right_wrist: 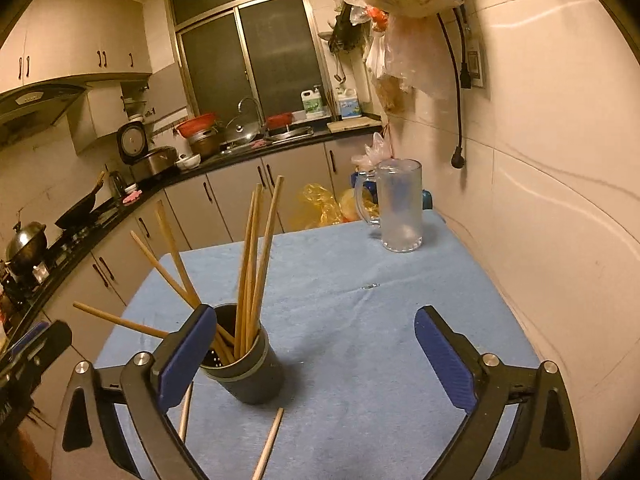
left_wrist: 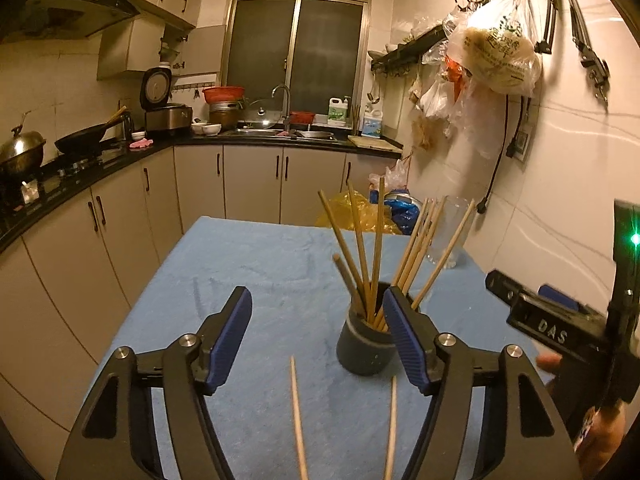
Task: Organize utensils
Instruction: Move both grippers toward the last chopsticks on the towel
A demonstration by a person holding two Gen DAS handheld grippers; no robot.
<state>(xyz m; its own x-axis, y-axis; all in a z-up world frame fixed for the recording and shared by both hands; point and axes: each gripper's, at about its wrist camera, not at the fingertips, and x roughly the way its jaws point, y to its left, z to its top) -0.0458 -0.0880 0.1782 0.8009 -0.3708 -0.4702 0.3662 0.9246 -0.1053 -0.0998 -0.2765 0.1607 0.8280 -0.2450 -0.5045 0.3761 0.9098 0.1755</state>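
Note:
A dark cylindrical holder (left_wrist: 366,350) stands on the blue cloth and has several wooden chopsticks (left_wrist: 362,248) fanned out of it. My left gripper (left_wrist: 317,296) is open and holds nothing; its right finger overlaps the holder's rim. Two loose chopsticks (left_wrist: 298,420) (left_wrist: 391,428) lie on the cloth between its fingers, close to the camera. In the right wrist view the holder (right_wrist: 256,376) sits just inside the left finger of my right gripper (right_wrist: 316,314), which is wide open and empty. One loose chopstick (right_wrist: 269,444) lies below the holder, another (right_wrist: 185,412) behind that finger.
The table's blue cloth (right_wrist: 360,320) reaches the tiled wall on the right. A clear glass mug (right_wrist: 400,208) stands at its far right corner. Kitchen counter with wok, cooker and sink runs along the left and back. Plastic bags (left_wrist: 496,52) hang on the wall.

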